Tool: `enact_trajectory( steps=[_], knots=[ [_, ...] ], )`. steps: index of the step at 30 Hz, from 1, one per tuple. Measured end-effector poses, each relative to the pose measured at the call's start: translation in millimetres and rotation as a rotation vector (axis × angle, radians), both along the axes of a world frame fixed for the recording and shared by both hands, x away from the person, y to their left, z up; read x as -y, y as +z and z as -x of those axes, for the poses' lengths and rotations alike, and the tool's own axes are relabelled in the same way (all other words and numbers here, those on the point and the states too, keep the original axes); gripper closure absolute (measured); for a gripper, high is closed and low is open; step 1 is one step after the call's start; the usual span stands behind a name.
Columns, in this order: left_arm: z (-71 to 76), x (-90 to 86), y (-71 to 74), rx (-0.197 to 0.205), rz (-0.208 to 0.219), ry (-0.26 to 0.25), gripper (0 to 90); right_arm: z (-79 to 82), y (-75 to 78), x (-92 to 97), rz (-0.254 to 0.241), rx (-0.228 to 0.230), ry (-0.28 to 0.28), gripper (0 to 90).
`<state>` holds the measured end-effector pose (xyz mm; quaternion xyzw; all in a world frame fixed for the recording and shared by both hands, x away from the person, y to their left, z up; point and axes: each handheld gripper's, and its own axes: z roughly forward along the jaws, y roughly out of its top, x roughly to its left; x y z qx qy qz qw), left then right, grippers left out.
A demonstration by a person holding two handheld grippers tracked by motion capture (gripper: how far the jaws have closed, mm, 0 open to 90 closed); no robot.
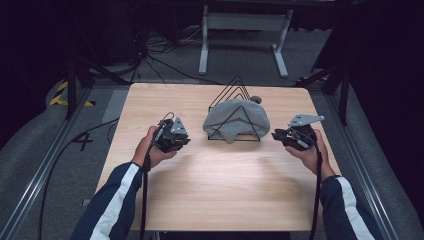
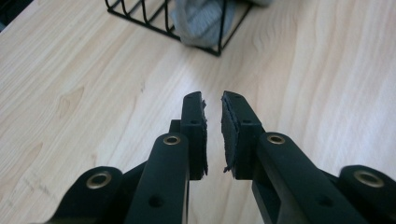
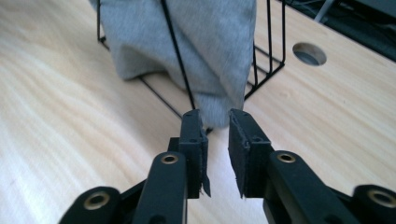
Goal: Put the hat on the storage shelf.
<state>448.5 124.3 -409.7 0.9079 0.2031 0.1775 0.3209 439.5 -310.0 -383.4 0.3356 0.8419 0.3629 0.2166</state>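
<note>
Cloth, grey and soft [image 1: 235,121], hangs draped over the black wire rack [image 1: 234,88] that stands near the far edge of the table [image 1: 210,190], about midway between its left and right edges. From the high view I see the fabric covering the rack's front triangles, with the bare wire peaks rising behind it and a small grey lump just past them toward the far right.

My right gripper view brings the cloth [image 3: 187,46] close: one wire slants across the fabric, a fold hangs down to the rack's base wire [image 3: 266,70], and the lowest tip of it sits just beyond my jaw tips. That view also gives me a round hole in the tabletop [image 3: 309,53] beyond the rack. My left gripper view catches the rack's near corner [image 2: 140,18] and a bit of grey cloth [image 2: 201,23] inside it, well beyond the jaw tips.

The left gripper [image 1: 172,135] sits in my left hand [image 1: 150,147] left of the rack, apart from it; its jaws stand slightly parted with nothing between them. The right gripper [image 1: 297,135] is held just right of the rack, jaws likewise a little open and empty, the wood grain visible through the gap.

Nothing lies between either gripper and the rack. Beyond the far edge, a white frame [image 1: 245,30] and cables lie on the dark floor.
</note>
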Motion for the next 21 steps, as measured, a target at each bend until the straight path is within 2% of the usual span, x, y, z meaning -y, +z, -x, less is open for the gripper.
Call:
enact_trajectory(
  steps=[4, 6, 8, 11, 12, 14, 18, 19, 21],
  knots=[
    [15.5, -10.6, -2.6, -0.015, 0.009, -0.012, 78.4, 11.8, -0.6, 7.4, 0.008, -0.009, 0.012, 71.2],
    [22.4, -15.4, -7.0, -0.016, 0.007, -0.018, 78.0, 18.0, -2.6, 11.8, 0.004, -0.007, 0.015, 69.2],
    [29.7, -21.8, -12.9, -0.033, 0.009, -0.011, 77.2, 24.6, -5.2, 16.4, -0.003, -0.011, 0.018, 68.0],
    [35.8, -27.5, -16.7, -0.045, 0.010, -0.007, 75.3, 32.9, -9.4, 22.2, 0.009, -0.012, 0.010, 66.8],
    [39.6, -31.1, -18.9, -0.044, 0.013, -0.002, 74.6, 41.0, -13.9, 27.3, 0.021, -0.009, 0.005, 64.9],
    [45.3, -37.1, -21.9, -0.047, 0.012, 0.003, 74.2, 44.4, -16.0, 29.7, 0.029, -0.011, 0.004, 64.1],
    [56.7, -48.8, -27.9, -0.061, 0.026, 0.008, 70.2, 58.3, -25.8, 38.7, 0.049, -0.014, -0.004, 61.2],
    [59.7, -51.8, -29.1, -0.067, 0.038, 0.008, 65.7, 63.5, -29.9, 41.9, 0.063, -0.019, -0.001, 59.4],
    [69.3, -58.0, -34.2, -0.057, 0.025, -0.012, 62.5, 67.8, -34.5, 45.0, 0.071, -0.024, -0.004, 56.8]
  ],
)
